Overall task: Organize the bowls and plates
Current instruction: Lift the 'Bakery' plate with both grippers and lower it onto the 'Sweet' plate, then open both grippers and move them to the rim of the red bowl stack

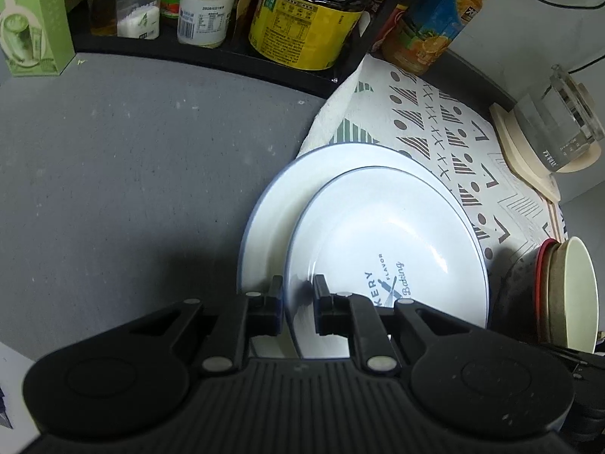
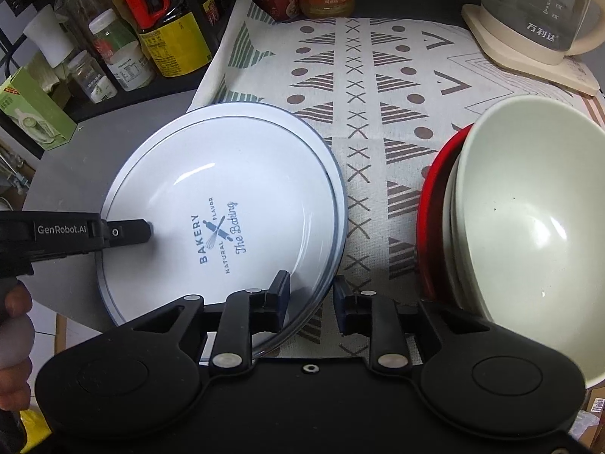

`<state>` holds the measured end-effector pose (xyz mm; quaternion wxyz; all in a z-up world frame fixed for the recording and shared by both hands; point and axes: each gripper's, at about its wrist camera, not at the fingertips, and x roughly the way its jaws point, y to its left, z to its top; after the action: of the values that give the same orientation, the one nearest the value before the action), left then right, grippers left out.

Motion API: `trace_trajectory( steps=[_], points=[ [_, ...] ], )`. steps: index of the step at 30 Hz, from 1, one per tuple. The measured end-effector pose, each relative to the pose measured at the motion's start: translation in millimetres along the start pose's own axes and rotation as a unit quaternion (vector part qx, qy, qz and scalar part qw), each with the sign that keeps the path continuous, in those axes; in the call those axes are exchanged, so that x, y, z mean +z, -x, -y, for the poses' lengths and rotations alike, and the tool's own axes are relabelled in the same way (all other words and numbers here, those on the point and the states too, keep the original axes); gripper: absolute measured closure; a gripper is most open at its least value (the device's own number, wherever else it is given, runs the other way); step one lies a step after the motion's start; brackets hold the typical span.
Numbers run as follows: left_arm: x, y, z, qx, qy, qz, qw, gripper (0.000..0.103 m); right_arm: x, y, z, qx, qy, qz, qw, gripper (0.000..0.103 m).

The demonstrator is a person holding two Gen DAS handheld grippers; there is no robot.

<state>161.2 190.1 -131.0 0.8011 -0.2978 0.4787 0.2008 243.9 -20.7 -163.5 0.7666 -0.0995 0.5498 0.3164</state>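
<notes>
1. Tongs of the left gripper are pinching the near-left rim of the upper plate, printed "BAKERY NATURAL FLAVOR The Baking".
2. Right tongs are hanging parted, gripping nothing, over the patterned cloth.
3. Stacked bowls are sitting at the right.

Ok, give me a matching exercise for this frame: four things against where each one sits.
1 top plate
2 white bowl
3 kettle
4 green carton

A stacked in the red bowl
B on the grey counter
C rim gripped in the left claw
D on a cream base

Pairs: 1-C, 2-A, 3-D, 4-B.
</notes>
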Motion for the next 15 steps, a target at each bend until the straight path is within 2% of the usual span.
trace_trajectory(
  steps=[8,12,15],
  points=[
    [8,6,13,0.046,-0.047,0.008,0.9978,0.092,1,7,6,0.022,-0.019,-0.002,1.000,0.074],
    [9,9,13,0.051,-0.043,0.003,0.9978,0.091,-2,13,6,0.031,-0.023,0.001,0.999,0.074],
    [11,17,13,0.053,-0.038,0.003,0.9979,0.089,-2,27,6,0.055,-0.026,0.015,0.998,0.073]
  ],
)
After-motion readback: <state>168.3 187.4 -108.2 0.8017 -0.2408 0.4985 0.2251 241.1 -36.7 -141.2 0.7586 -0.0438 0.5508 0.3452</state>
